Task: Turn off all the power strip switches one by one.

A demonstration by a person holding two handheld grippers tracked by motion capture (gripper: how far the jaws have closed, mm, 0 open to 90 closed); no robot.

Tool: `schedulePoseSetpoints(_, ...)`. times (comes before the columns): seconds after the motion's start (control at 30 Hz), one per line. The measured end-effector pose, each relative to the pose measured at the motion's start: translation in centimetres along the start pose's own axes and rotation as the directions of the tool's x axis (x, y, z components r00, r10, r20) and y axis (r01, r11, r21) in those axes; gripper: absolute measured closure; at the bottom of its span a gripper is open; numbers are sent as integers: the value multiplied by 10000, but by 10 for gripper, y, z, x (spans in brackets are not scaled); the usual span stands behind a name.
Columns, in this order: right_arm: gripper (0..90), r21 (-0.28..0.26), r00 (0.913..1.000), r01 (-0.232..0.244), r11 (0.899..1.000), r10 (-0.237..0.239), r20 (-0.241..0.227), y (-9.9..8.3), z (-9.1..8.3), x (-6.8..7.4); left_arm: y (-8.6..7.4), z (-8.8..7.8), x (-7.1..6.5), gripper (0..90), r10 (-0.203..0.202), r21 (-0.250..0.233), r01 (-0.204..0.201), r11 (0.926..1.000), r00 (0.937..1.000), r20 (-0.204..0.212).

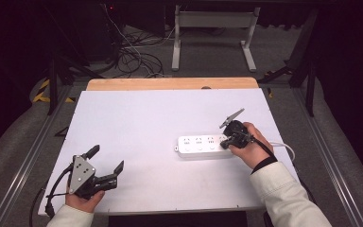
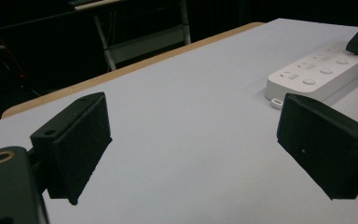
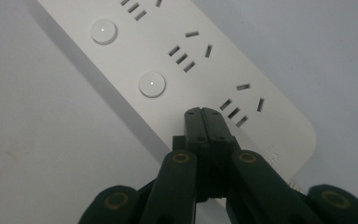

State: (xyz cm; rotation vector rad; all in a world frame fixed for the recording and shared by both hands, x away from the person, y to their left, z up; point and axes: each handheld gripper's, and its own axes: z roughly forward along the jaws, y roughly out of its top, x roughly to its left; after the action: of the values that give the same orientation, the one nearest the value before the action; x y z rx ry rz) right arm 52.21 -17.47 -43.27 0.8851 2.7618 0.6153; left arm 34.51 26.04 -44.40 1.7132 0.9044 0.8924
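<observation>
pressing down with jaws shut together, the right gripper (image 3: 203, 112) sets its tip on the white power strip (image 1: 201, 145) at the end where a third round button would sit, likely to switch it. the strip lies flat on the white table (image 1: 142, 123). the left gripper (image 1: 108, 166) rests well apart near the front edge, jaws wide apart and empty, out of the way

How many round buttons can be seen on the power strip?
2 in the right gripper view: one button near the top left, one mid-strip. The left gripper view shows three, so the shut right gripper likely hides the third.
</observation>
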Motion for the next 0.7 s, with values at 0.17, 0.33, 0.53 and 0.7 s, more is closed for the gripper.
schedulePoseSetpoints(0.17,900,-2302,9987,-261,9728,155,-478,-3,-28,-1,0,1,0,103,-7,19,7,10000,10000,-18)
schedulePoseSetpoints(0.33,900,-2832,9995,-45,9590,-43,-303,-5,-41,3,0,1,0,103,5,11,-5,10000,10000,-18)
schedulePoseSetpoints(0.53,900,-3212,9995,121,9469,-205,-225,-5,-47,6,0,1,0,104,26,4,-26,10000,10000,-11)
schedulePoseSetpoints(0.7,900,-3188,9994,182,9476,-271,-236,-3,-47,7,0,1,0,103,2,1,-2,10000,10000,-22)
